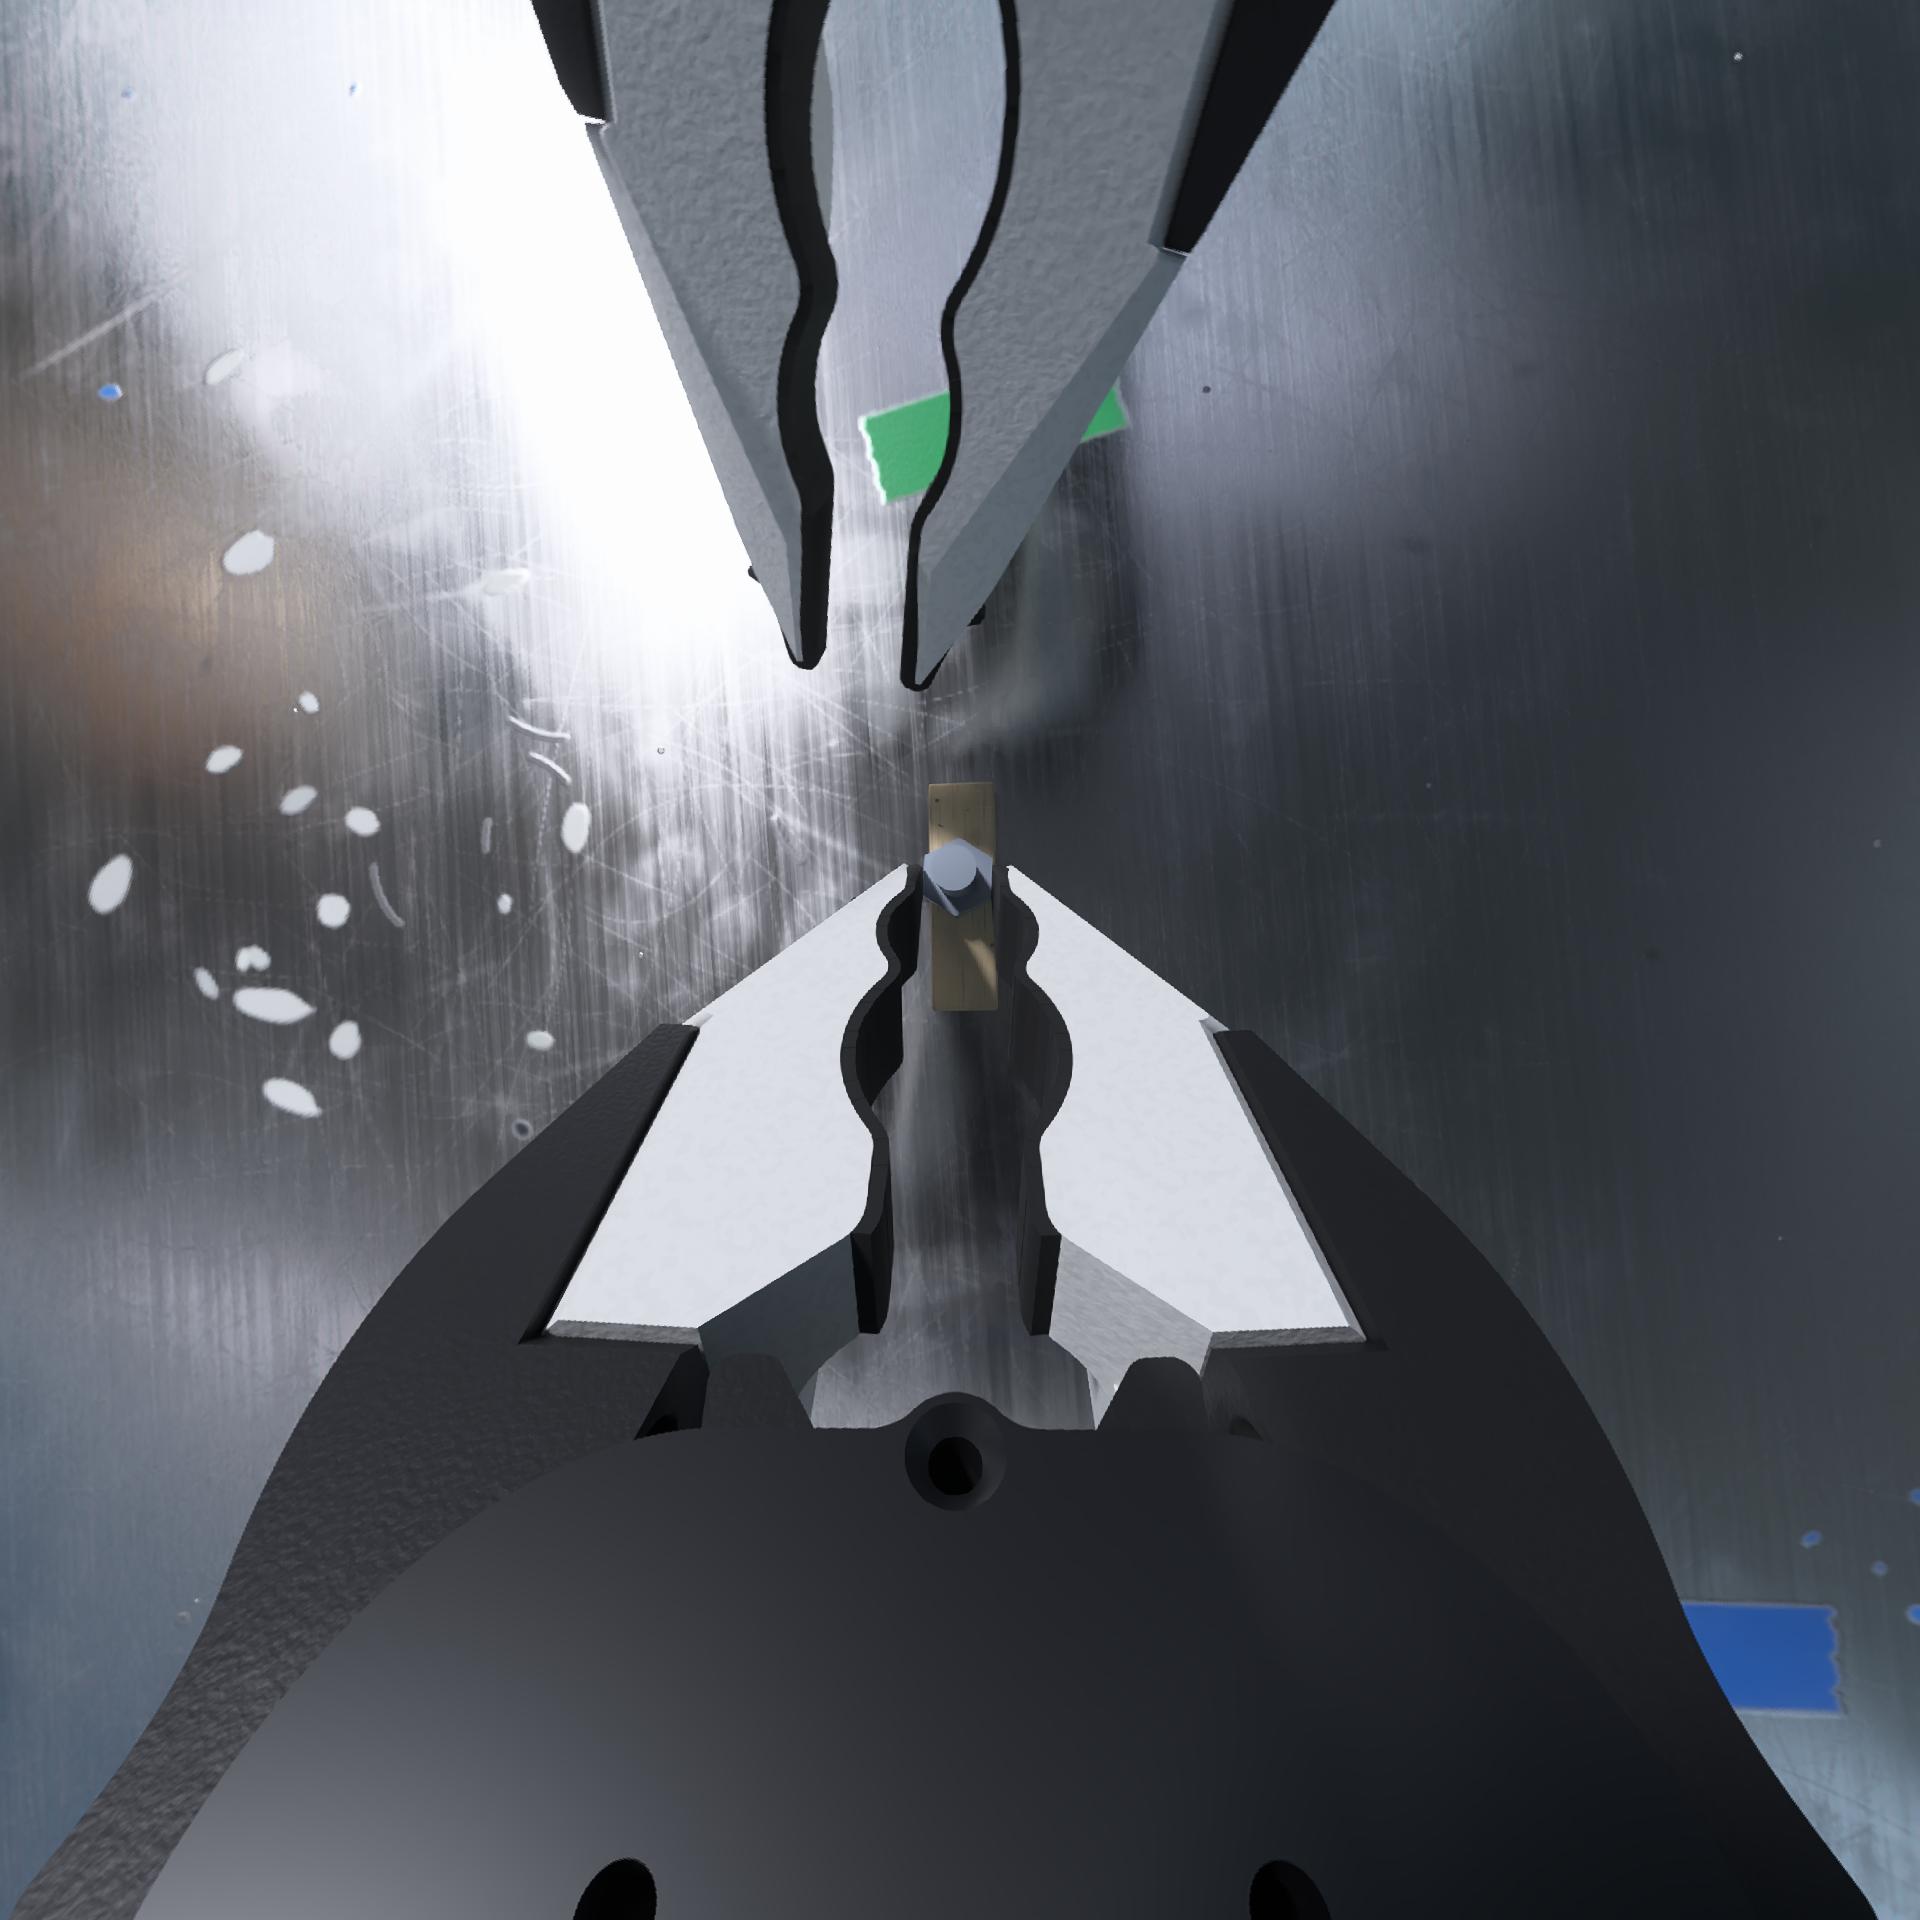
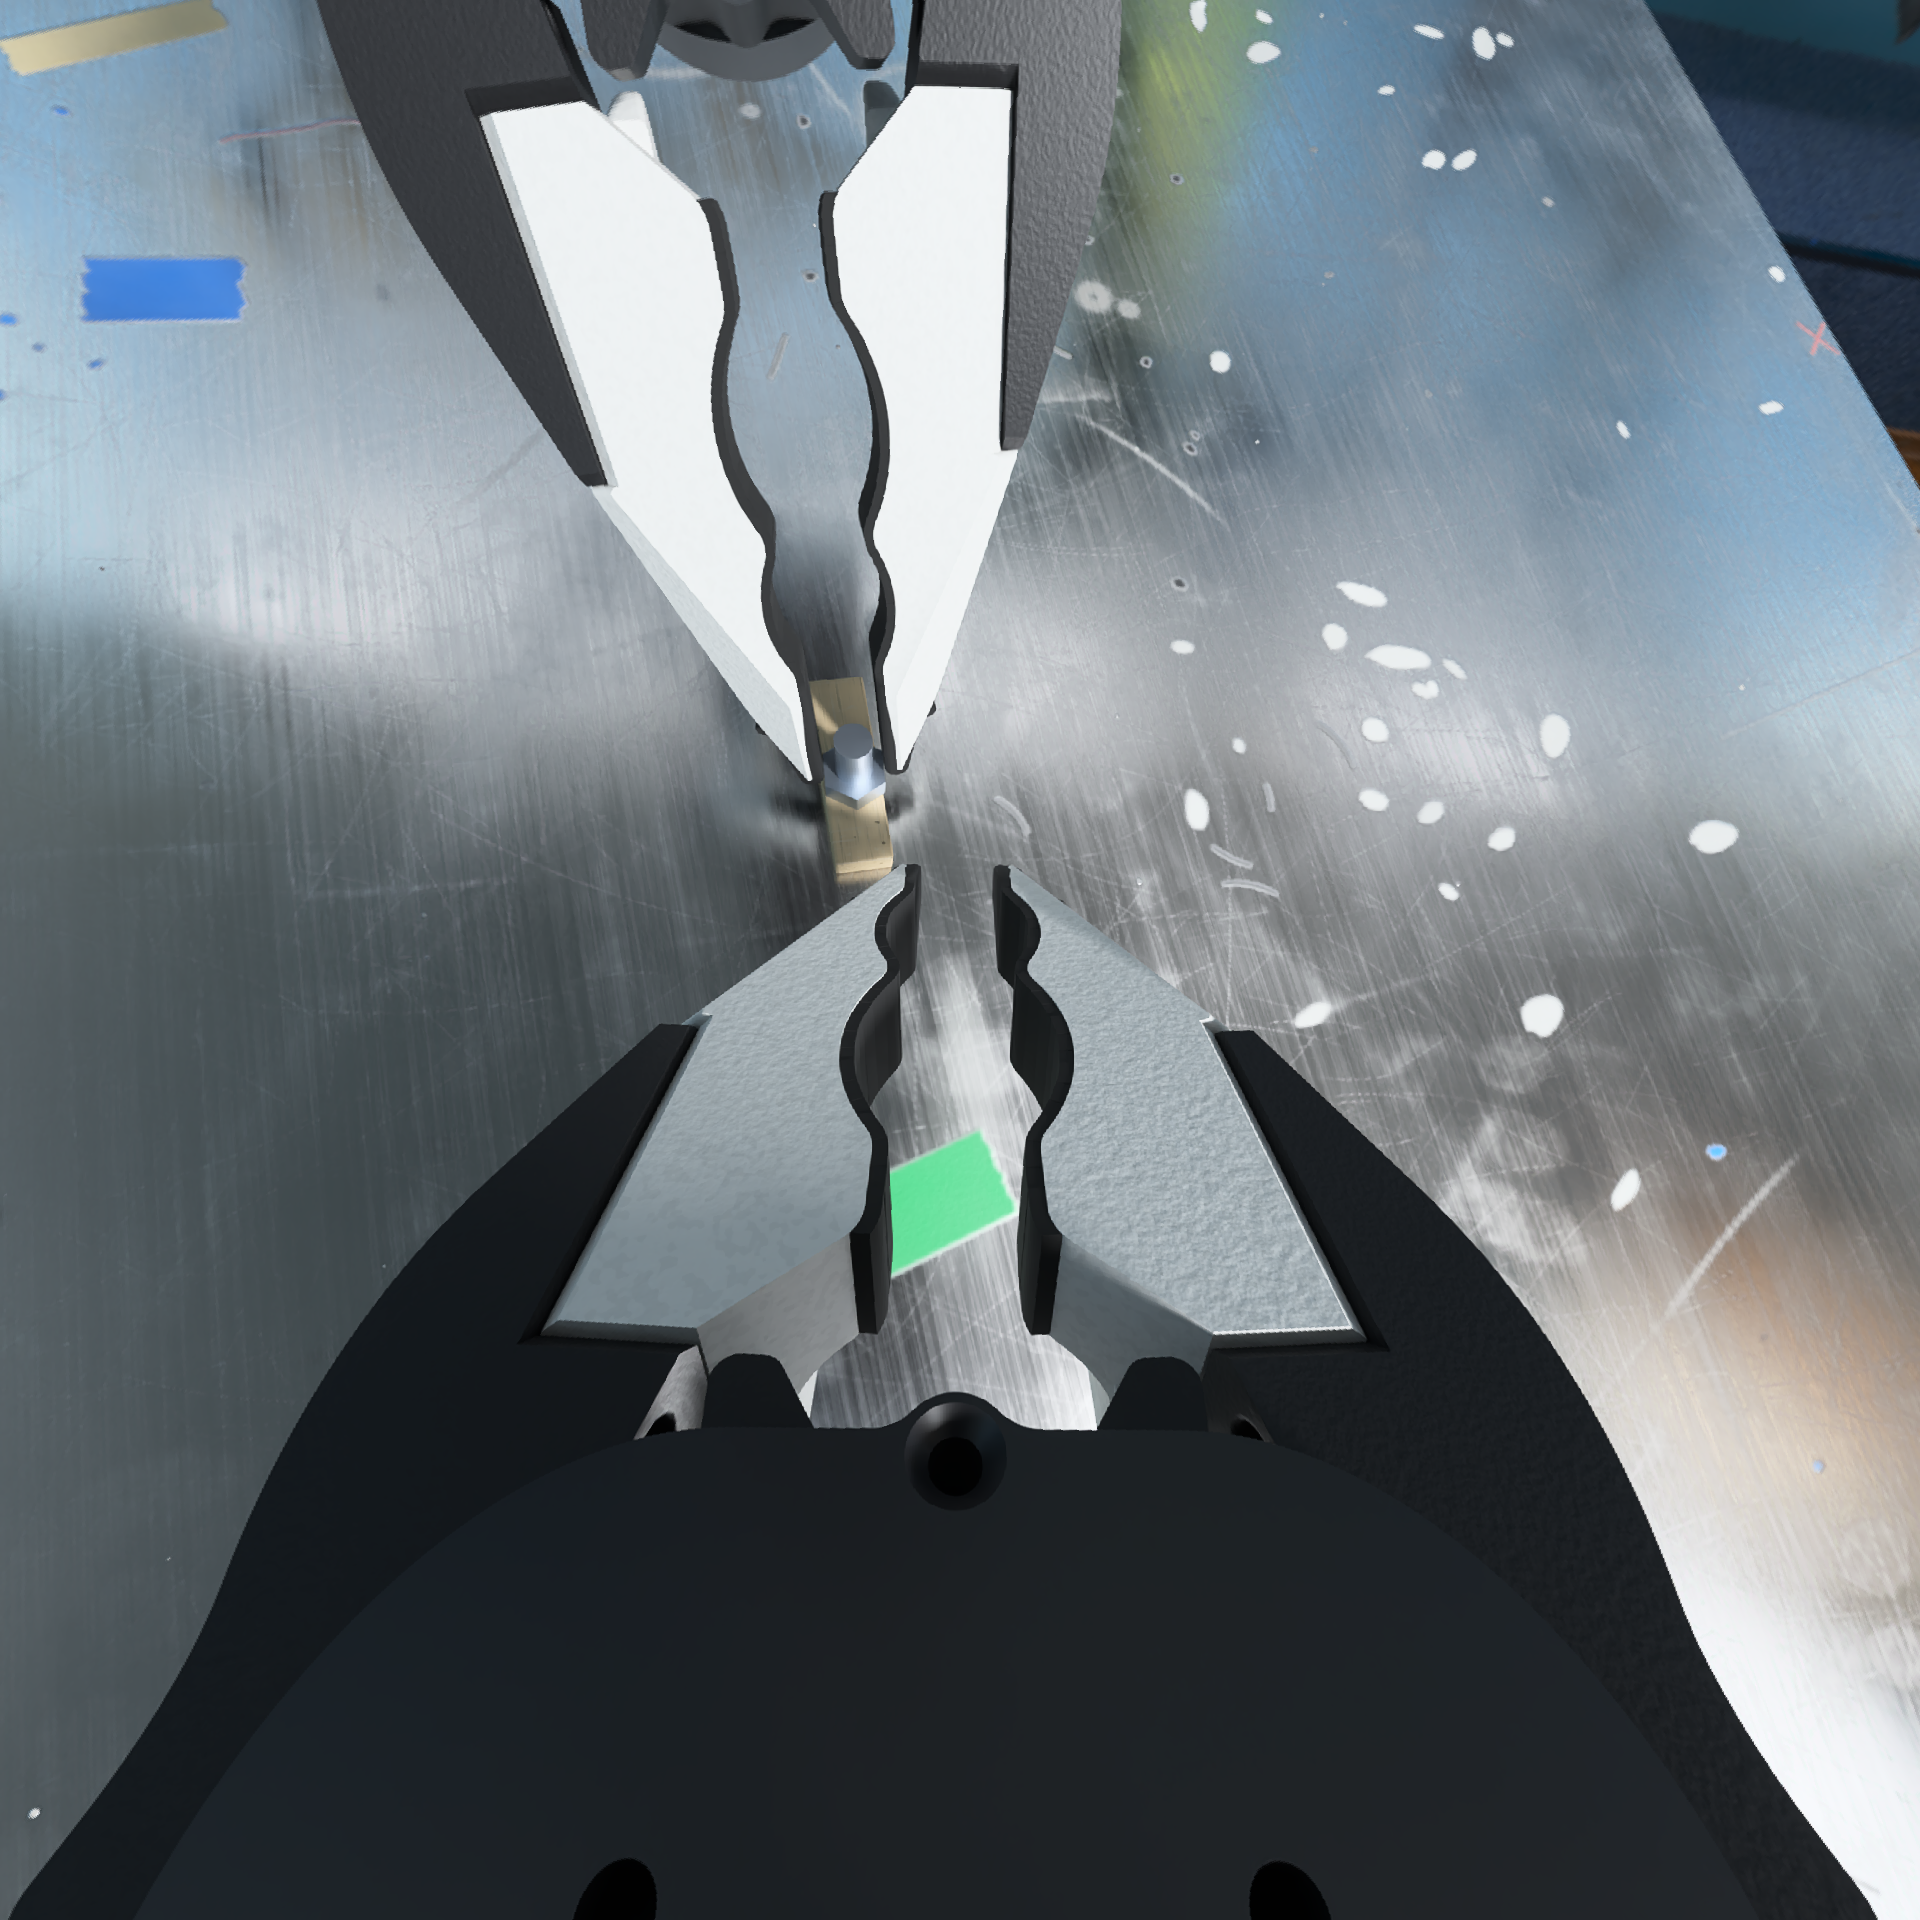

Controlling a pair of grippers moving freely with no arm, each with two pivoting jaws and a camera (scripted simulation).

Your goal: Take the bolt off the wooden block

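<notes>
Left wrist view, nearest first: the left gripper (image 1: 958, 883) is seen with its fingertips set either side of the bolt (image 1: 954, 878), jaws narrowed around the hex head; contact looks likely but cannot be confirmed from this angle. The bolt is seated upright in the narrow wooden block (image 1: 962, 899), which lies flat on the scratched metal bench (image 1: 1455, 935). Beyond the block, the right gripper (image 1: 862, 670) is seen pointing back toward the camera, its fingertips apart with nothing between them, close to the far end of the block. A green tape patch (image 1: 904, 452) is partly hidden behind it. A blue tape patch (image 1: 1761, 1671) lies at the lower right.

Right wrist view: the right gripper (image 2: 956, 878) is released, tips just short of the block (image 2: 860, 836) end. Green tape (image 2: 951, 1210) shows between its fingers on the bench (image 2: 416, 831). Farther on, the bolt (image 2: 852, 767) is flanked tightly by the left gripper's (image 2: 852, 758) tips. Blue tape (image 2: 161, 288) and a tan strip (image 2: 114, 36) are noted at far left.
</notes>
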